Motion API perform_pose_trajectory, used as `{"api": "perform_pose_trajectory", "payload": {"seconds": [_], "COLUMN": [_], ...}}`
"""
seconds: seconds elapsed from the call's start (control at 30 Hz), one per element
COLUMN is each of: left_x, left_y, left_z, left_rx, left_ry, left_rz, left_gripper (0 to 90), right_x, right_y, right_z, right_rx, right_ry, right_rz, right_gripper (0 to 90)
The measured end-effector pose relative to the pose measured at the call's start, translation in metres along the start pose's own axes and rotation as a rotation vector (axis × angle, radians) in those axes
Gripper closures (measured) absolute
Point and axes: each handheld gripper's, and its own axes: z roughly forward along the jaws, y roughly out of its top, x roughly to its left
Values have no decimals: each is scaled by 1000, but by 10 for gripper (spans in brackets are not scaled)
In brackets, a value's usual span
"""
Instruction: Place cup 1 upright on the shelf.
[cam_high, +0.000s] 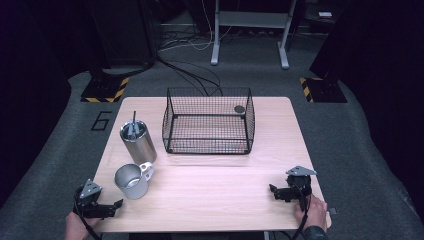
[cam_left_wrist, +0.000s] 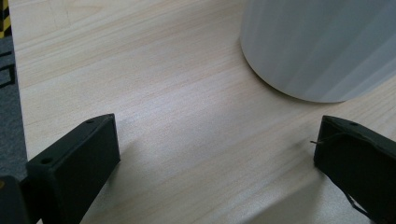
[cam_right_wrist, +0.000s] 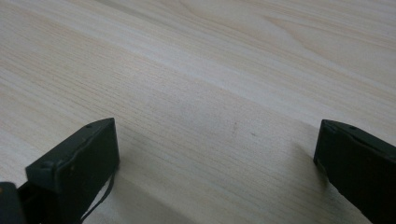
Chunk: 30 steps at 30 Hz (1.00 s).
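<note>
Pale wood table (cam_high: 220, 190); shiny handled steel mug (cam_high: 133, 181) beside spread left claw (cam_high: 118, 204)

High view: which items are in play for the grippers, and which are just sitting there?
In play:
- metal mug, nearest the open left gripper
- open right gripper, over bare table

Just sitting:
- steel canister holding utensils
- wire basket
- dark disc in the basket

Left gripper (cam_left_wrist: 215, 144): two black jaws spread wide, nothing between them, low over the pale wood-grain table (cam_left_wrist: 154, 84). Rounded silvery metal mug (cam_left_wrist: 322, 46) stands on the table ahead, nearer the right jaw, not touching it.
</note>
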Motion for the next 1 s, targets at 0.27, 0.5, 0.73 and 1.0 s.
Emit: {"api": "perform_pose_trajectory", "payload": {"seconds": [0.27,0.5,0.73,1.0], "left_x": [0,0,-6,-12], "left_y": [0,2,-3,8], "left_z": [0,0,-10,-27], "left_rx": [1,12,-8,-51], "left_ry": [0,-20,-19,-24], "left_rz": [1,22,12,26], "left_gripper": [1,3,2,1], "right_x": [0,0,0,0], "right_y": [0,1,1,1], "right_z": [0,0,0,0], "right_rx": [0,6,7,9], "right_ry": [3,8,9,11], "right_rz": [-3,2,-3,-4], "right_gripper": [0,0,0,0]}}
